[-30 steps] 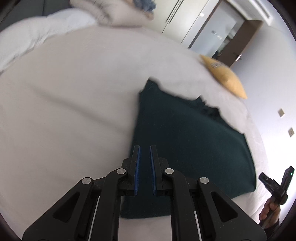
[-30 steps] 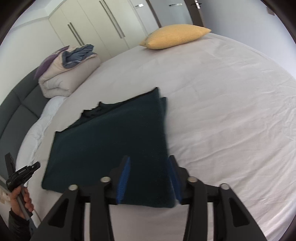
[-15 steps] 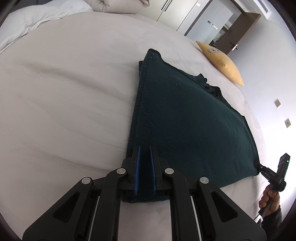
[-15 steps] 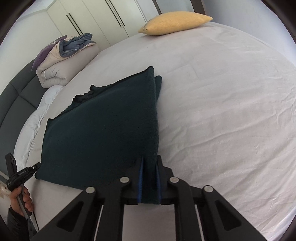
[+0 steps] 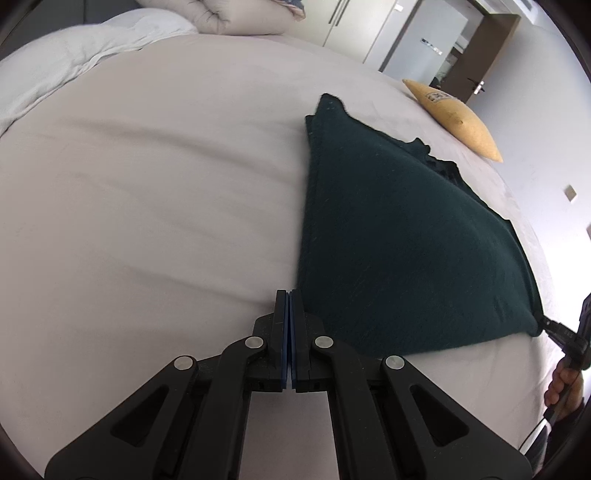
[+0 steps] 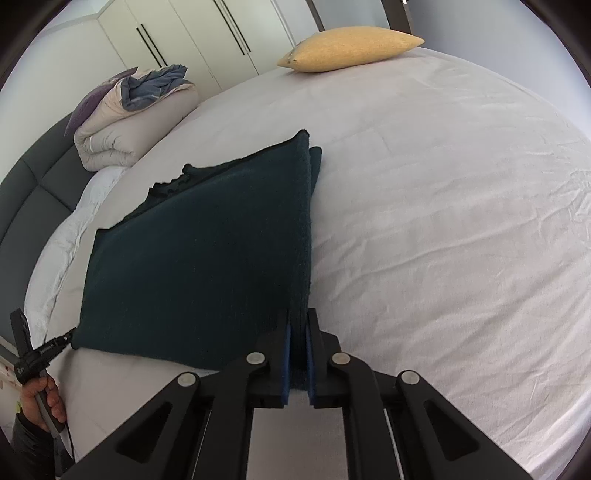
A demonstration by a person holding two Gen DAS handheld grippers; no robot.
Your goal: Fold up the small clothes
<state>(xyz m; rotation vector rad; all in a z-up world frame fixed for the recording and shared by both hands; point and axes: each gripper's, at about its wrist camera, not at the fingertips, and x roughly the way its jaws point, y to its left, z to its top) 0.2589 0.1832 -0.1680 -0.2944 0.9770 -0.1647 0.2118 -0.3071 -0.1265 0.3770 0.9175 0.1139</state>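
A dark green knit garment (image 5: 399, 236) lies on the white bed, its near edge lifted and taut between both grippers. My left gripper (image 5: 288, 295) is shut on the garment's near left corner. In the right wrist view the garment (image 6: 207, 251) stretches away from my right gripper (image 6: 298, 325), which is shut on its near right corner, the fabric bunched between the blue pads. The right gripper also shows in the left wrist view (image 5: 557, 328) at the cloth's far corner. The left gripper shows in the right wrist view (image 6: 55, 345) at the other corner.
A yellow pillow (image 6: 351, 48) lies at the far side of the bed (image 6: 461, 221). A folded duvet with a blue cloth on top (image 6: 129, 110) sits by the dark headboard (image 6: 37, 184). White wardrobes (image 6: 184, 33) stand behind.
My right gripper has closed on the garment's corner and my left gripper has closed fully. Both corners have been lifted, and the near edge now hangs taut between them.
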